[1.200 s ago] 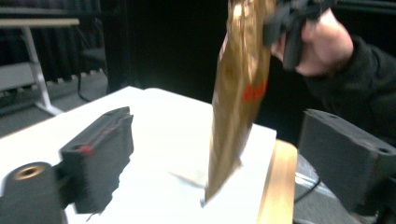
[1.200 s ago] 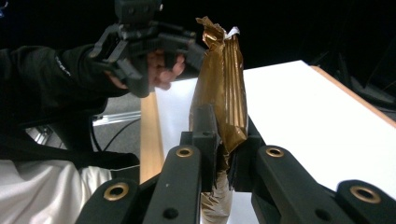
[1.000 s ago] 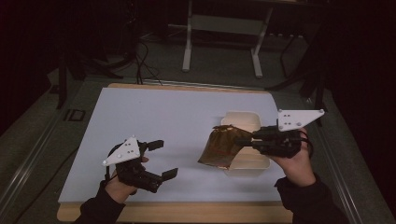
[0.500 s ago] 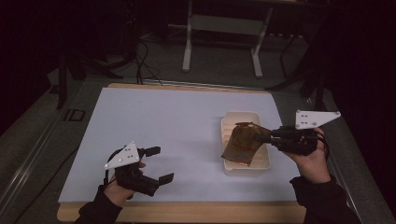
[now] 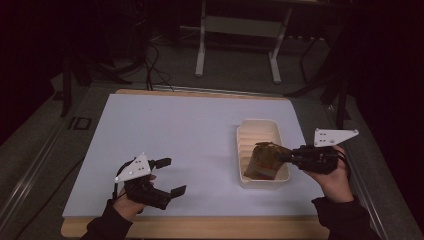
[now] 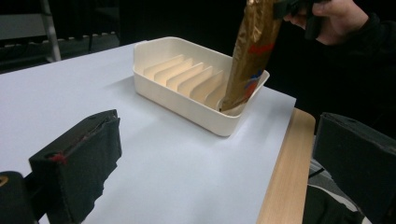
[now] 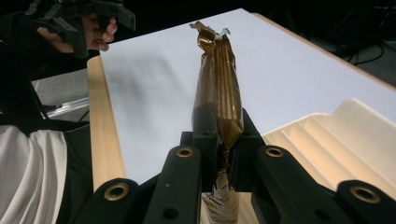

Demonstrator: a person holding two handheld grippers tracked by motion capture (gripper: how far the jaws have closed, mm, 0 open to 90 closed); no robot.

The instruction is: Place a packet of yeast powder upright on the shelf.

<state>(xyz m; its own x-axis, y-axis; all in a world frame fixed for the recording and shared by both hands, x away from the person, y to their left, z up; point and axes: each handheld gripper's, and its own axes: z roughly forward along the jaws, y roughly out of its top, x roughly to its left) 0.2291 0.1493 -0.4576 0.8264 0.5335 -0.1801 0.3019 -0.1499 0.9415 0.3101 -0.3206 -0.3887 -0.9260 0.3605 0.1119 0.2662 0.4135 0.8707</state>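
A brown-gold foil packet (image 5: 261, 161) stands tilted with its lower end in the near end of a cream ribbed tray (image 5: 256, 129). My right gripper (image 5: 286, 156) is shut on the packet's upper end. In the right gripper view the jaws pinch the packet (image 7: 217, 70) near its crimped seam, with the tray (image 7: 336, 135) to the right. My left gripper (image 5: 175, 175) is open and holds nothing, low over the table near the front left edge. The left gripper view looks between its open jaws (image 6: 219, 140) towards the tray (image 6: 154, 46) and the packet (image 6: 250, 51).
The white table top (image 5: 175, 135) has a wooden front edge (image 5: 200, 225). A metal stand (image 5: 237, 25) and cables lie on the dark floor behind. In the right gripper view, the other hand with the left gripper (image 7: 93, 14) is at the far left.
My right gripper has carried the packet rightward and down, from above the tray's left side into its near end. My left gripper has sunk a little.
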